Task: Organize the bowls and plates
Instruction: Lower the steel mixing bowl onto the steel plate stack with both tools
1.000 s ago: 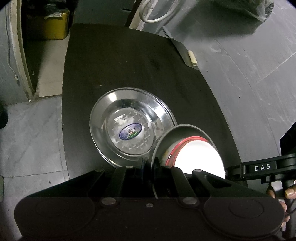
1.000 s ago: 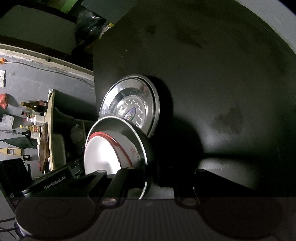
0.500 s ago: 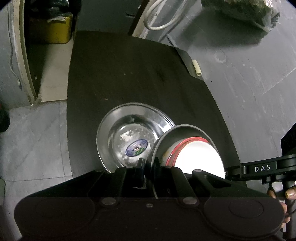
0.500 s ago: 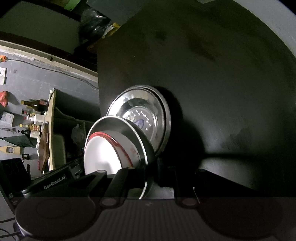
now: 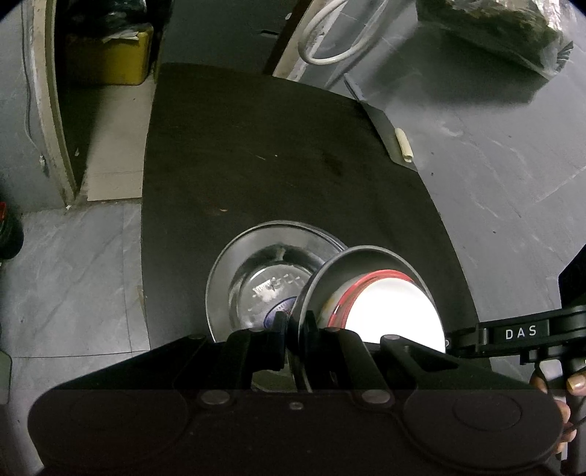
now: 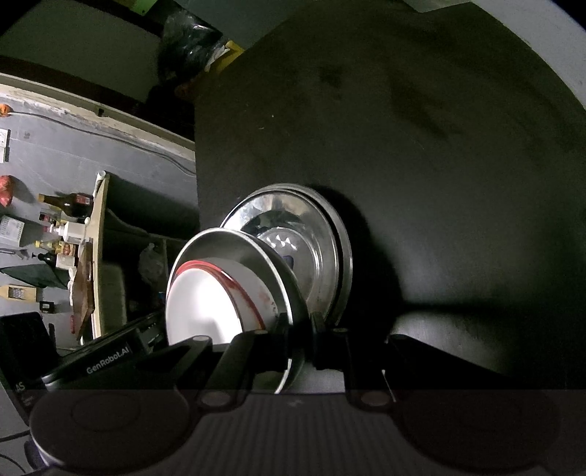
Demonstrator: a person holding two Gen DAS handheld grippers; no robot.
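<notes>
A steel plate (image 5: 366, 258) with a white, red-rimmed bowl (image 5: 392, 311) in it hangs tilted above the black table (image 5: 256, 146). My left gripper (image 5: 296, 322) is shut on its near rim. My right gripper (image 6: 300, 322) is shut on the opposite rim of that plate (image 6: 234, 249), and the white bowl (image 6: 201, 300) shows inside. Just beyond and below lies a steel plate with a blue sticker (image 5: 263, 271), flat on the table. In the right wrist view it (image 6: 315, 234) looks like two stacked plates, partly covered by the held one.
The table's left edge drops to grey floor tiles (image 5: 73, 274). A yellow crate (image 5: 110, 55), a white cable coil (image 5: 329, 36) and a plastic bag (image 5: 494, 33) lie beyond the table. A shelf with bottles (image 6: 66, 219) stands to the left. A hand (image 5: 571, 384) grips the right tool.
Both grippers have carried the plate and bowl toward the plate on the table. That plate now sits closer and is more covered by the held one. Both grips are unchanged.
</notes>
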